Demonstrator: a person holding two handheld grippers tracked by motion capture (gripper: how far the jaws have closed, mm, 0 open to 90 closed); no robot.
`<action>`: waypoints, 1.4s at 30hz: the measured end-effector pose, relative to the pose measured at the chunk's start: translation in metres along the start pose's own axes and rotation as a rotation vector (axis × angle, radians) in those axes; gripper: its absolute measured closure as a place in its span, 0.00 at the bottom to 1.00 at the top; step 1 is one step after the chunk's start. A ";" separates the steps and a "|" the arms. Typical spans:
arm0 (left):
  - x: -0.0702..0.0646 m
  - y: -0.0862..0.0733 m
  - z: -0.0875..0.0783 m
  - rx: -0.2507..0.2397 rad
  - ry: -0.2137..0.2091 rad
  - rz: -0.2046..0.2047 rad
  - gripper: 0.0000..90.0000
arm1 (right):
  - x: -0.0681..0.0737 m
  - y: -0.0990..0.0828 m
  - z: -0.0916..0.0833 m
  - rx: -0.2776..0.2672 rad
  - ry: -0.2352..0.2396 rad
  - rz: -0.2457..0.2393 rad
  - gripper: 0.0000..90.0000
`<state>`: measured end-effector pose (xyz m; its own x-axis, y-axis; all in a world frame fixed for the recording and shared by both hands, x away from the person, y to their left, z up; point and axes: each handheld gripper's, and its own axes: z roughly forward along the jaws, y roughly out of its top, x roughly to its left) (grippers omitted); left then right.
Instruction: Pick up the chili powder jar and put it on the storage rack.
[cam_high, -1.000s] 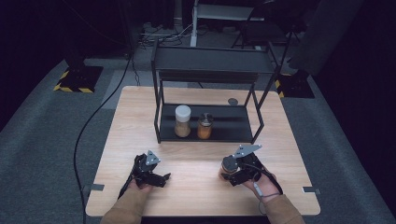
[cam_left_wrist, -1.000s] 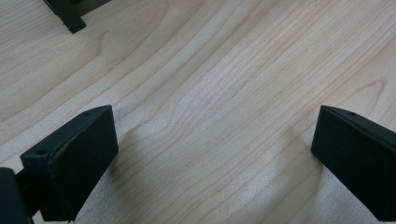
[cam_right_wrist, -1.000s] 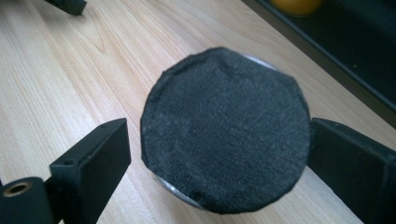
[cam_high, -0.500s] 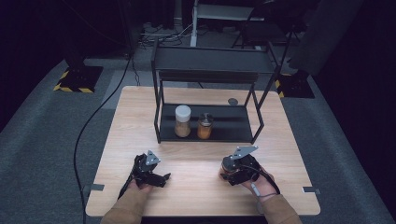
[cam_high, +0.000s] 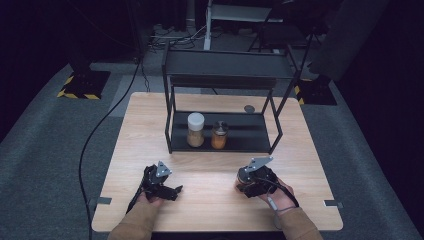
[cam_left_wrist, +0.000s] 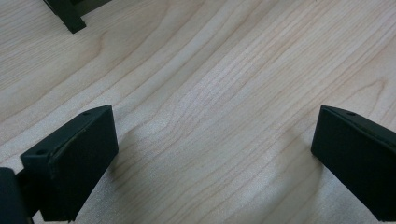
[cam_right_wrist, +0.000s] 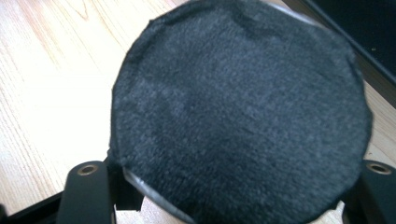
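As my right tongs (cam_high: 246, 181) have just been closing, they now clench a jar (cam_right_wrist: 240, 112) with a dark fuzzy top, near the front right of the surface (cam_high: 215, 172) | left tongs (cam_high: 172, 191) released, over bare wood | two jars on the rack (cam_high: 225, 142) shelf beyond.

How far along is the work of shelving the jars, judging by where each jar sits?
Done: a white-lidded jar and an orange jar stand on the rack's lower shelf. In hand: the right gripper has just been closing on a dark-topped jar at the table's near edge. Left: carrying it to the shelf. The left gripper rests open.
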<state>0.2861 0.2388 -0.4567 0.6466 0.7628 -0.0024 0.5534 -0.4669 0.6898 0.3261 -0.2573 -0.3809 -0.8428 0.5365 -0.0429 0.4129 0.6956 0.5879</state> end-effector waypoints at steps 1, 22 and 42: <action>0.000 0.000 0.000 0.000 0.000 0.000 0.00 | 0.000 0.000 -0.001 -0.003 -0.002 0.002 0.34; 0.000 0.000 0.000 0.001 0.001 0.000 0.00 | -0.008 0.012 -0.031 -0.029 -0.035 0.023 0.34; 0.000 0.000 0.000 -0.001 0.001 0.001 0.00 | -0.019 0.037 -0.053 -0.044 -0.073 0.002 0.34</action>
<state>0.2861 0.2388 -0.4568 0.6467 0.7628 -0.0009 0.5521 -0.4673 0.6905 0.3390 -0.2672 -0.3152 -0.8137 0.5727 -0.0994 0.3977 0.6733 0.6233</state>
